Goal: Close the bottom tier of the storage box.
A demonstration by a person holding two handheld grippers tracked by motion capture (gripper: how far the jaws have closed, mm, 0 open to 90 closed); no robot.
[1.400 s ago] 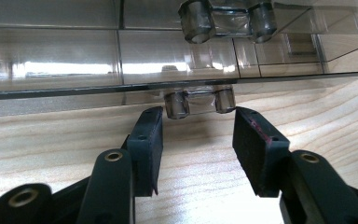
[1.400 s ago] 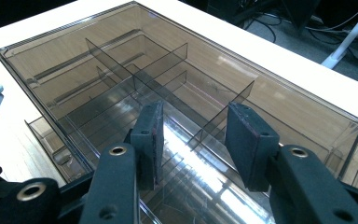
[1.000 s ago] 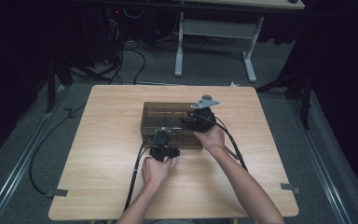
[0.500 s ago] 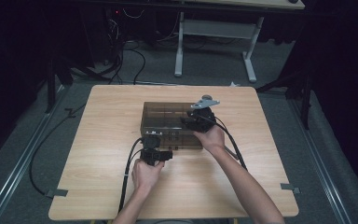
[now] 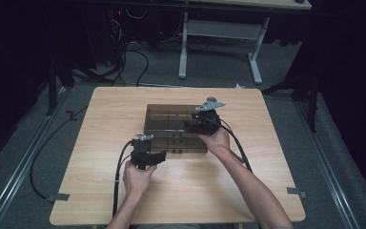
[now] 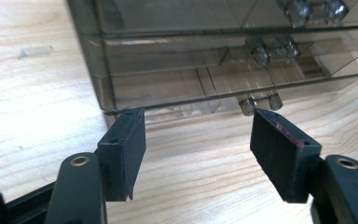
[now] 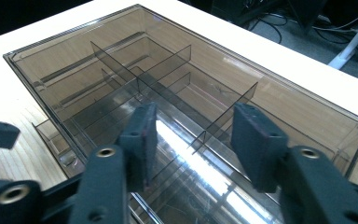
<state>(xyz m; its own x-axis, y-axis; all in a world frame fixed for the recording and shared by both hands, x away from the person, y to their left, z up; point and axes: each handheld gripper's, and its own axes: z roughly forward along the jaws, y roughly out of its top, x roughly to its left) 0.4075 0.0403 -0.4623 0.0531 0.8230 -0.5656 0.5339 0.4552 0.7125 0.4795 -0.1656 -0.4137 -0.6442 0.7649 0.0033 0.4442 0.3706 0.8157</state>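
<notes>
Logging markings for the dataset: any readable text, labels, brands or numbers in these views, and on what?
None readable. The smoked plastic drawer box, its drawer knobs, the wooden table, the left gripper and the right gripper all look unmarked. Background gear is too dark and small to read.

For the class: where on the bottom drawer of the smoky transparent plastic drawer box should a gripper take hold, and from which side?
Probably the small clear knob handle on the bottom drawer's front, approached level from the front, where the open left gripper faces it. It protrudes as two short pegs, narrow enough for the pads; the rest of the front is flat.
</notes>
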